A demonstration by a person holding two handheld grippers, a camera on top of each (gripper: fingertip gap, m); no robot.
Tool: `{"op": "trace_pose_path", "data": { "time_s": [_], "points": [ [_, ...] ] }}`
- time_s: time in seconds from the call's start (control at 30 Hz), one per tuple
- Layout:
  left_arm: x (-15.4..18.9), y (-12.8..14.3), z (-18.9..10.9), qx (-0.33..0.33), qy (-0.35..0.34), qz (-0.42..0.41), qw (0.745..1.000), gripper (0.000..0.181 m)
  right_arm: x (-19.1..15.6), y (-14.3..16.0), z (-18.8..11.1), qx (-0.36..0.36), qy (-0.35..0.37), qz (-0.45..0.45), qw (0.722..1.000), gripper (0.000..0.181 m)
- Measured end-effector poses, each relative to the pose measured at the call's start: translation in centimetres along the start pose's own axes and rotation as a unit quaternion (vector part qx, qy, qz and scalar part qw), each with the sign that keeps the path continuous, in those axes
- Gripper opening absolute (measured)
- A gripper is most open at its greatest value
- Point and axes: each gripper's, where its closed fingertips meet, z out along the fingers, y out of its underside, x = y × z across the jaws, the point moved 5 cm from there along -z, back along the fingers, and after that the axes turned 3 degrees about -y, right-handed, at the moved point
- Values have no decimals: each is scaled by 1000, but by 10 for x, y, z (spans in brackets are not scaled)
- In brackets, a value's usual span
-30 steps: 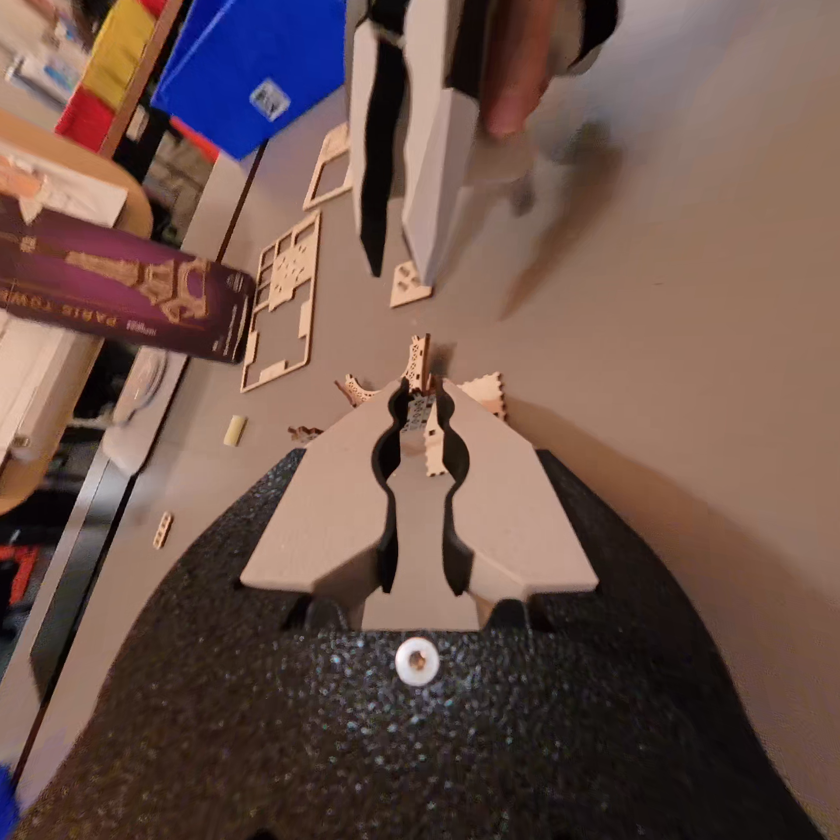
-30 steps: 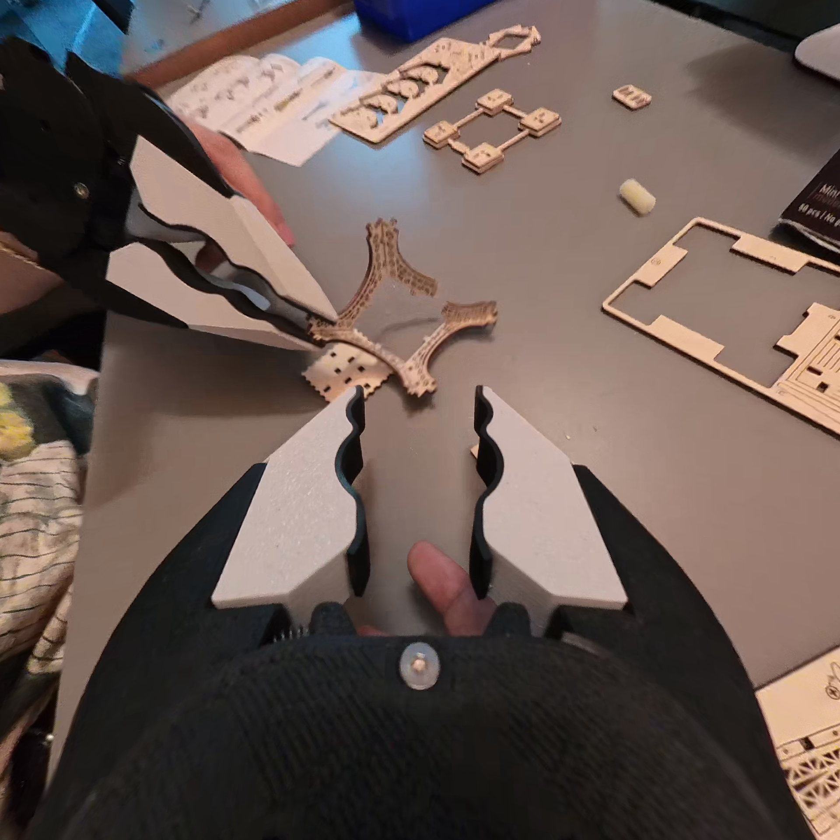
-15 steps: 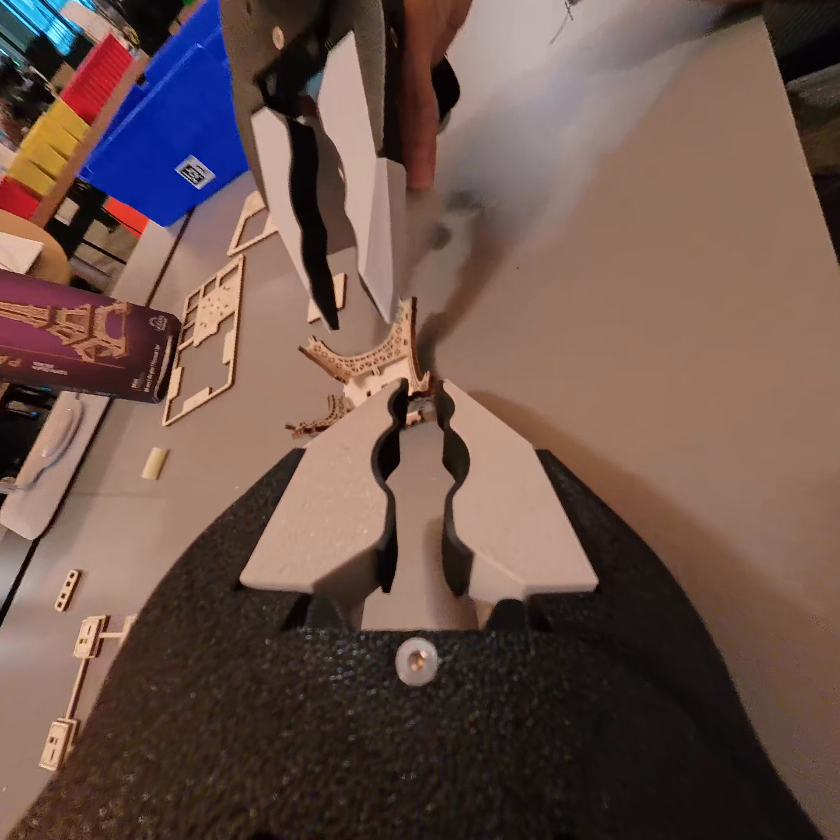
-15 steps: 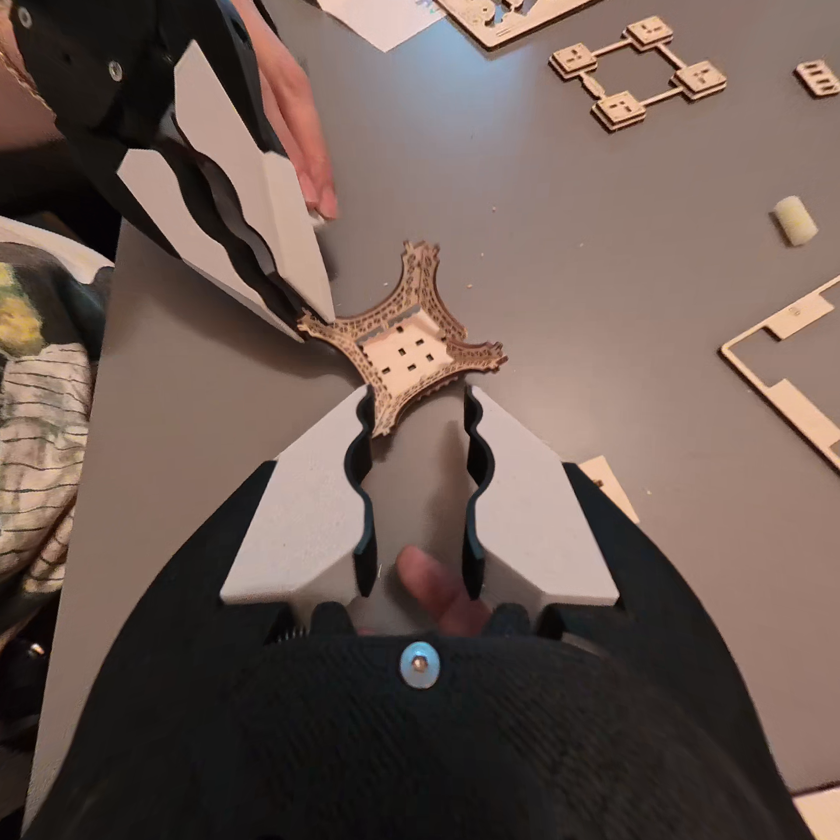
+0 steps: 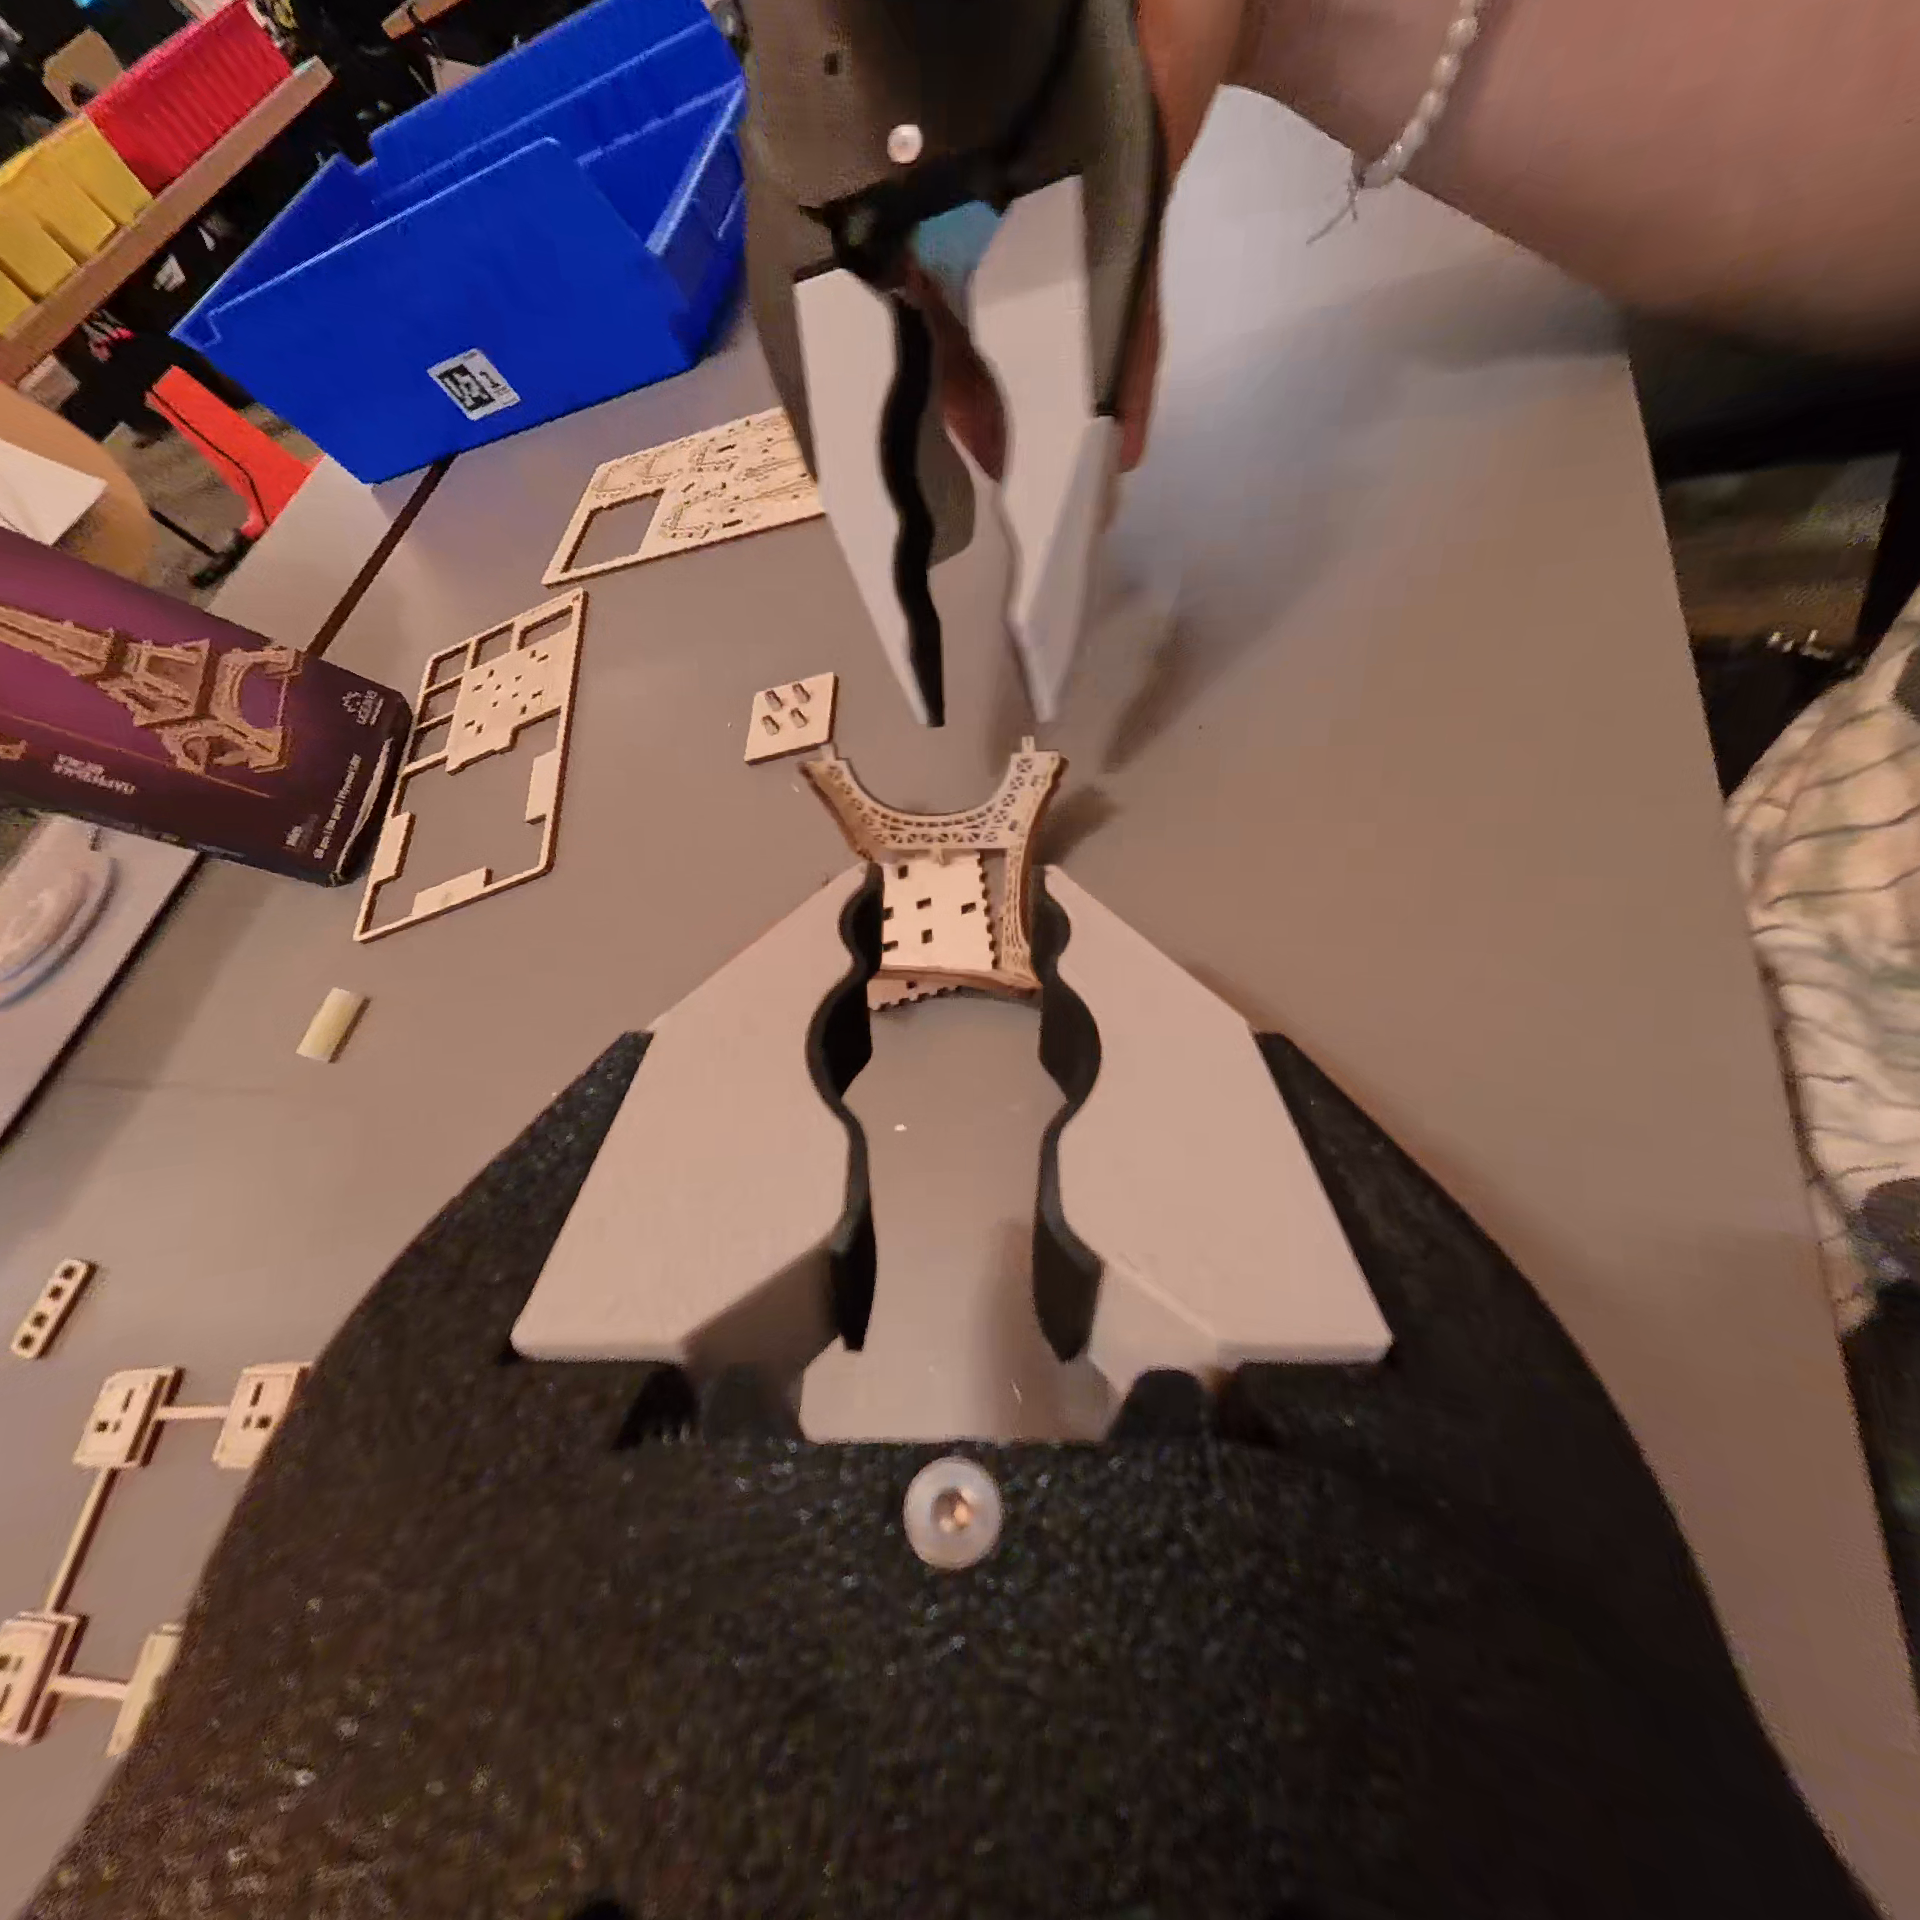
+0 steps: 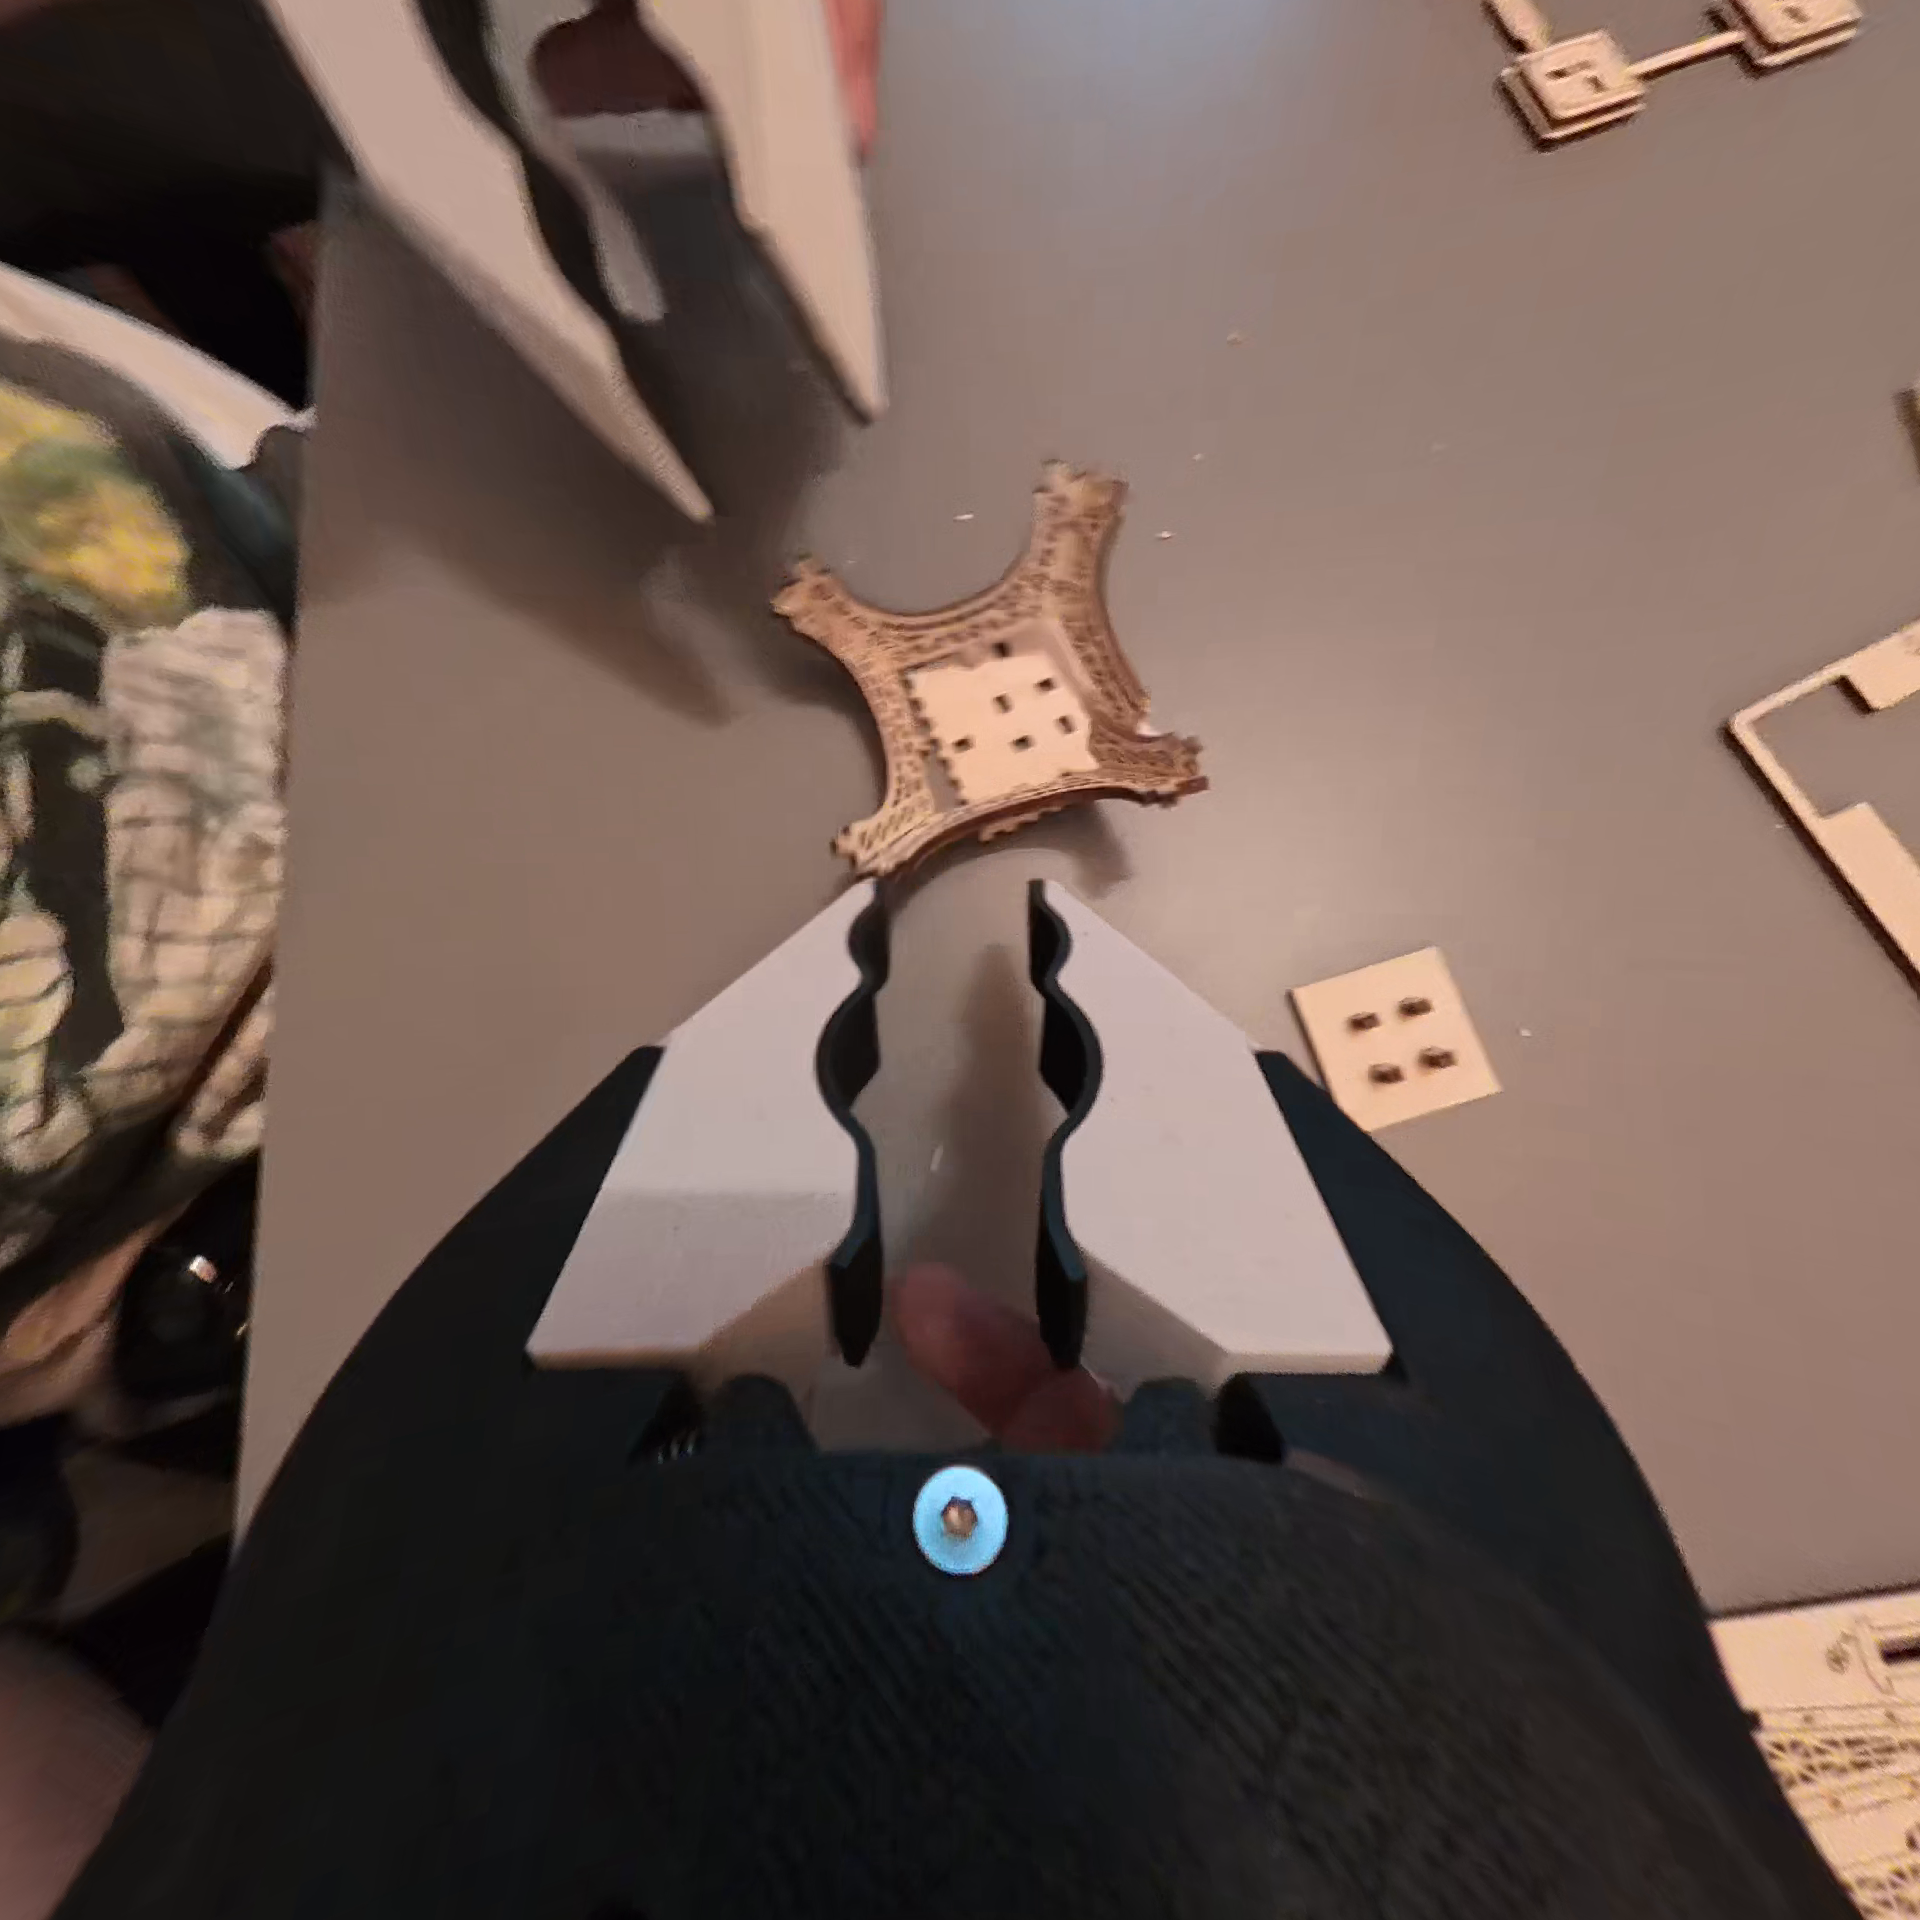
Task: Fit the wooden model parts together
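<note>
Wood of the tower base (image 6: 992, 717) shows pale and laser-cut, four lattice legs flaring out from a square perforated platform slotted in among them; that sub-assembly looks done, lying on the grey table (image 6: 1455, 520) with its legs splayed; nearest in the right wrist view, the right gripper (image 6: 954, 891) hangs just short of the base, its jaws parted and empty, not touching it; in the left wrist view the left gripper (image 5: 951, 878) is likewise released, its wavy-edged jaws standing to either side of the platform without clenching it, though whether they brush the wood I cannot tell; just beside the base lies a loose square plate (image 6: 1394, 1036) with four slots, which I judge to be a likely next piece; farther off sit punched-out part sheets (image 5: 473, 764), a small cream peg (image 5: 332, 1023), and linked square frames (image 5: 135, 1423); beyond them the purple kit box (image 5: 187, 727) and a blue bin (image 5: 499, 281); most of the tower, as I read it, remains to be built
</note>
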Motion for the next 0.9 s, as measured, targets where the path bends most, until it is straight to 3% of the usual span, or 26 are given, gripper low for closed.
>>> {"op": "trace_pose_path", "data": {
  "time_s": [0.13, 0.23, 0.4, 0.5, 0.6, 0.77, 0.9],
  "points": [
    [5, -1, 0, -13, 5, -11, 1000, 27, -12, 1, -4, 2, -12, -22, 1000, 50],
    [9, 10, 3, -61, -20, -5, 998, 30, -16, -2, -4, -7, 0, -32, 999, 58],
    [16, 17, 8, -93, -53, -75, 991, 28, -23, -12, -1, 25, 23, -29, 999, 46],
    [15, 24, 11, -118, -75, -81, 987, 27, -26, -2, 9, 21, 49, -16, 998, 45],
    [15, 26, 13, -116, -80, -89, 986, 22, -26, 1, 16, 36, 91, -22, 995, 45],
    [14, 25, 16, -107, -82, -100, 986, 13, -16, -7, 23, 68, 152, -34, 986, 31],
    [13, 23, 18, -102, -87, -110, 985, 12, -12, -5, 23, 63, 149, -32, 986, 27]
  ]
}}
